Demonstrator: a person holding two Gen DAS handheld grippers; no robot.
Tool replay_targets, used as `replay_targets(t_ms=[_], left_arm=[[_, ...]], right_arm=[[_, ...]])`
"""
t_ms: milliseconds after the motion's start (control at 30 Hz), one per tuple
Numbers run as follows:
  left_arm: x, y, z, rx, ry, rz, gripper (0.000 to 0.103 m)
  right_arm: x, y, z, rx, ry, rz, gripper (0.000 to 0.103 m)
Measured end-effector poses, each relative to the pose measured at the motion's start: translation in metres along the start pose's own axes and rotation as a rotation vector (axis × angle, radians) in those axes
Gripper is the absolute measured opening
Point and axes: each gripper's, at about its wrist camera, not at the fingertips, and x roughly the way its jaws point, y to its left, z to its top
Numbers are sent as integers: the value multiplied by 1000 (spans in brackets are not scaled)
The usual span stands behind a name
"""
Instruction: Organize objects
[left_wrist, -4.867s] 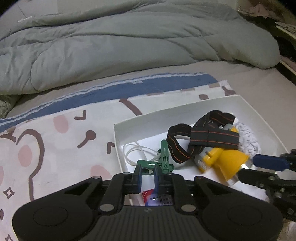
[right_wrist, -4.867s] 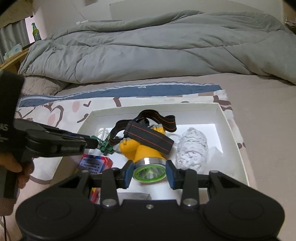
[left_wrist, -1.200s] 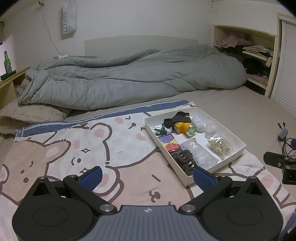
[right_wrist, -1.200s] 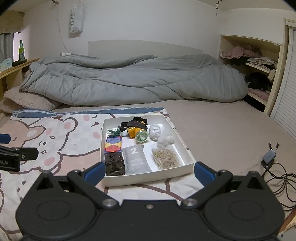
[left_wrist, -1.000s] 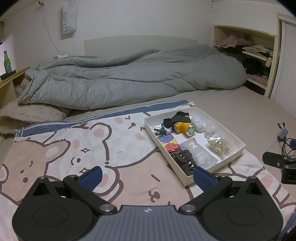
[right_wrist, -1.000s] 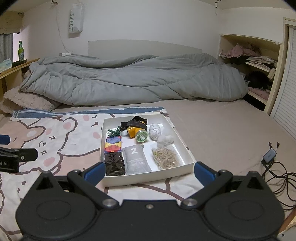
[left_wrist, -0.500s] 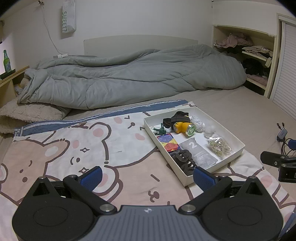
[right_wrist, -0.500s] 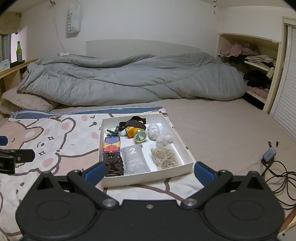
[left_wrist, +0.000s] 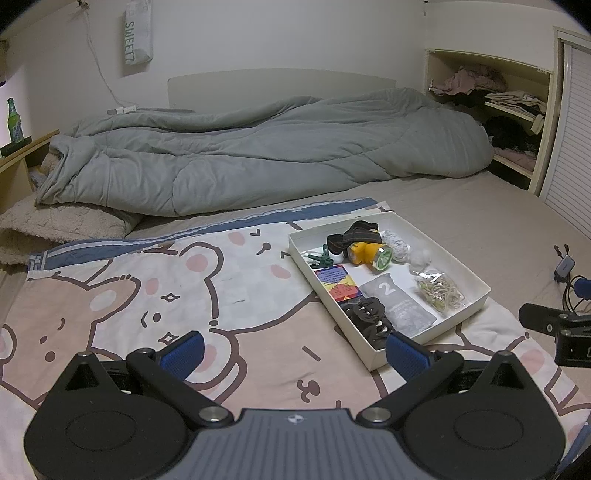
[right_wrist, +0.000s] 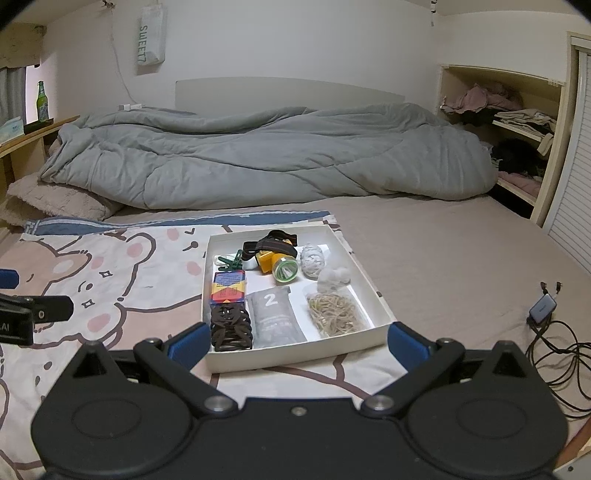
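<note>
Right, both grippers hang back from the white box (right_wrist: 373, 295), which sits on the bear-print blanket (left_wrist: 155, 295) w/ everything inside it. Left gripper (left_wrist: 293, 352) has jaws spread wide, nothing between them; right gripper (right_wrist: 297, 341) same, wide and empty.

Right wrist view looks nearly straight into the box, so the layout reads clean: far row has green clips (right_wrist: 231, 261), yellow headlamp (right_wrist: 279, 264) w/ black strap, white yarn ball (right_wrist: 313, 261); a cotton wad (right_wrist: 334, 277) just in front of the yarn. Near row: colourful card box (right_wrist: 229, 286), black hair clips (right_wrist: 231, 328), grey pouch marked "2" (right_wrist: 275, 314), bag of rubber bands (right_wrist: 336, 308). It also shows cables (right_wrist: 554, 347) and a small adapter on the mattress at right, mostly cut off in the other cam.

Left wrist view sees the box at an angle from the side, more of the blanket, plus the right gripper's body at its right edge. Grey duvet (left_wrist: 258, 155) lies behind in both.
</note>
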Motion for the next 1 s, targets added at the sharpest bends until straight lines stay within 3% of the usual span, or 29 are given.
replay_targets(t_ms=[1000], left_arm=[[4,-1,-1,3,11,-5,103]], right_arm=[[3,3,-1,-7,5,8,103]])
